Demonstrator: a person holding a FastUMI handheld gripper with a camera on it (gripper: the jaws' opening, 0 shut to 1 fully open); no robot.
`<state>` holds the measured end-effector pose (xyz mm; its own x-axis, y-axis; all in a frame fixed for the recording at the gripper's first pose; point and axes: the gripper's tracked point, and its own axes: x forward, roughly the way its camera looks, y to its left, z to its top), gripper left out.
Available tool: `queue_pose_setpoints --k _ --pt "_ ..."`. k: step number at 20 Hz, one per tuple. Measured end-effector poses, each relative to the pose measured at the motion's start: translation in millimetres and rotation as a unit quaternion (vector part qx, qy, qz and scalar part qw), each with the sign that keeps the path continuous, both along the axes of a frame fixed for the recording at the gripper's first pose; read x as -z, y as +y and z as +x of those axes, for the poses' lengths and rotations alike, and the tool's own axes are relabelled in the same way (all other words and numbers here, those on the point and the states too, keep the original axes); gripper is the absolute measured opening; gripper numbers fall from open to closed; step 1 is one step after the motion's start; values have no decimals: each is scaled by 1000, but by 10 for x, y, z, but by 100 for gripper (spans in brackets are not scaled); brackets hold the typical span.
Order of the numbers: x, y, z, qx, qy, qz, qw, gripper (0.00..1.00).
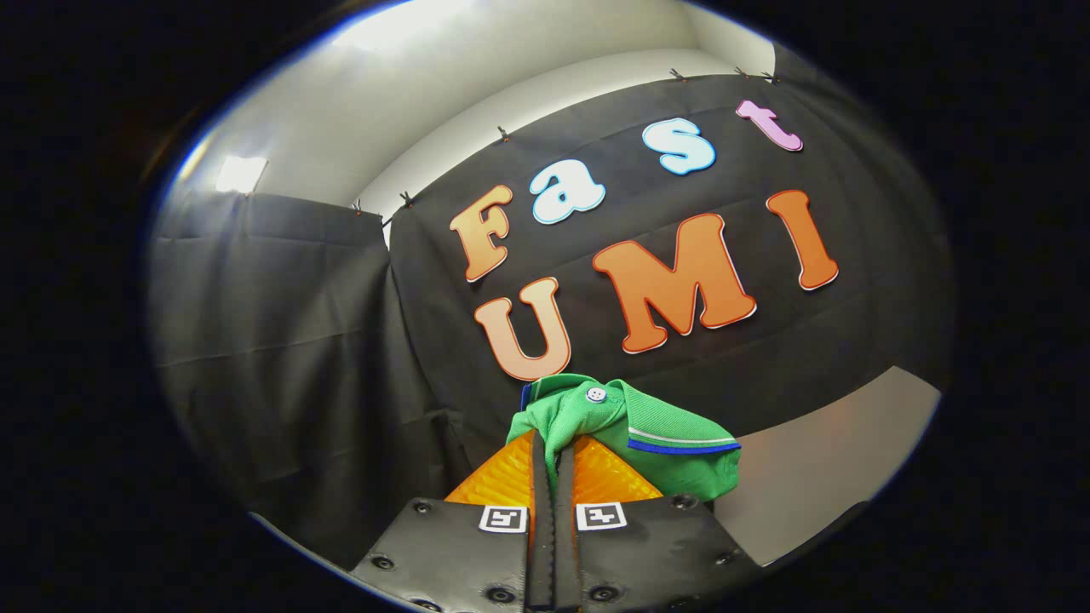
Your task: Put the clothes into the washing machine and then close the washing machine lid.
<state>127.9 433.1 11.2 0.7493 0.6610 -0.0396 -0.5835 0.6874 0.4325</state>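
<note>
Green polo shirt (634, 426) is pinched between the pressed-together fingers of your gripper (552, 443), bunched over their tips.

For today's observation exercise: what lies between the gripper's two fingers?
In the gripper view, a green garment with a white button and blue-and-white trim is pinched between the gripper's two fingers, which are closed on it, its bunched cloth spilling over their tips.
</note>
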Motion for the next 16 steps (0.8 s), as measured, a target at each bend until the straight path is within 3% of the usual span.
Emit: queue_pose_setpoints --k 5,8,16 --pt "410 796 25 4 -14 -44 999 8" --pt "769 1232 17 -14 -12 -85 996 8" --pt "1844 1876 102 -18 23 -147 989 8"
